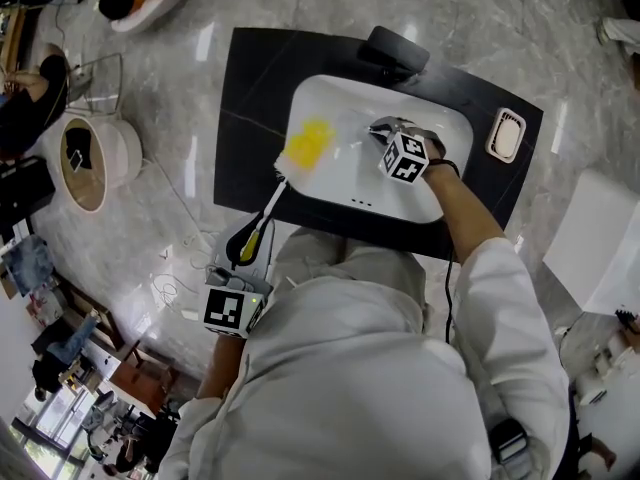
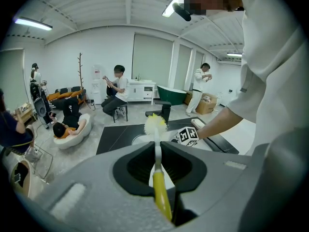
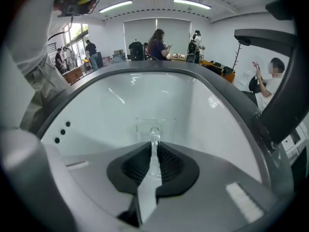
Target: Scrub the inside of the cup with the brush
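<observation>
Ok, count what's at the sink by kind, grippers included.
Brush: 1
Clear cup: 1
Sink: 1
Faucet: 1
Soap dish: 1
Grippers: 2, left gripper and right gripper
Total: 7

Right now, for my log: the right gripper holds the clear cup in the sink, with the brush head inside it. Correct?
No: the brush head is outside the cup, clear of it, as the head view shows; the rest stands.

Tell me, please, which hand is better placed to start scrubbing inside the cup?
Left, probably. The left claw grips the brush, its bristles over the sink near the cup, which the right claw pinches by its wall.
</observation>
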